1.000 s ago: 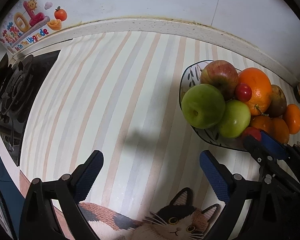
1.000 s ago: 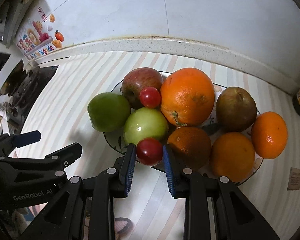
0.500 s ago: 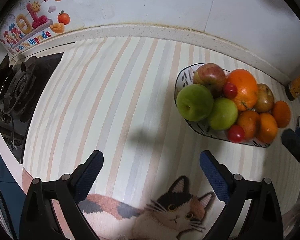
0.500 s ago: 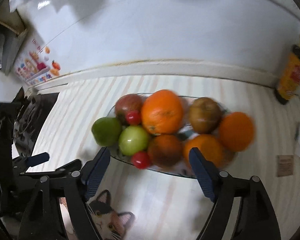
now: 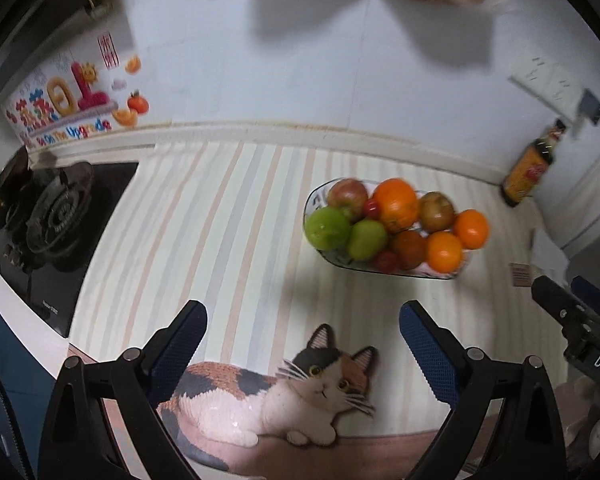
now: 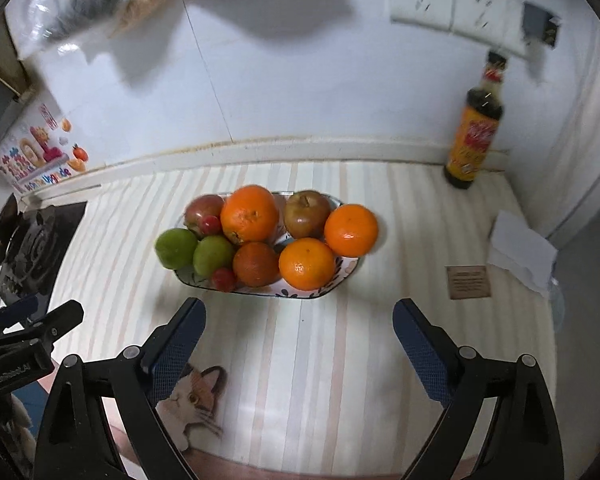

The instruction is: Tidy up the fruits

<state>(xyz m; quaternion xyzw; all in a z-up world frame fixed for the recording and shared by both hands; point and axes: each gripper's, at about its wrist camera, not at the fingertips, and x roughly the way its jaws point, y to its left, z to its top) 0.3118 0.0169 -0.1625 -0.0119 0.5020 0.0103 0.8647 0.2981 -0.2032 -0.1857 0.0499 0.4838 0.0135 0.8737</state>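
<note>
A patterned plate [image 6: 342, 276] on the striped counter holds a heap of fruit: two green apples [image 6: 175, 248], a red apple [image 6: 203, 208], a brownish apple [image 6: 306, 214], several oranges [image 6: 250, 214] and two small red tomatoes [image 6: 224, 279]. The plate also shows in the left wrist view [image 5: 314, 200]. My right gripper [image 6: 299, 338] is open and empty, well short of the plate's near edge. My left gripper [image 5: 303, 340] is open and empty, above a cat picture, left of and nearer than the plate.
A gas stove [image 5: 56, 216] lies at the left. A dark sauce bottle [image 6: 476, 128] stands at the back right by the wall. A brown card [image 6: 469, 282] and white paper [image 6: 520, 252] lie right of the plate. A cat-print mat [image 5: 272, 392] covers the counter's front.
My right gripper opened, left the red tomato at the plate's near edge and drew back. Both grippers have pulled back and up from the plate.
</note>
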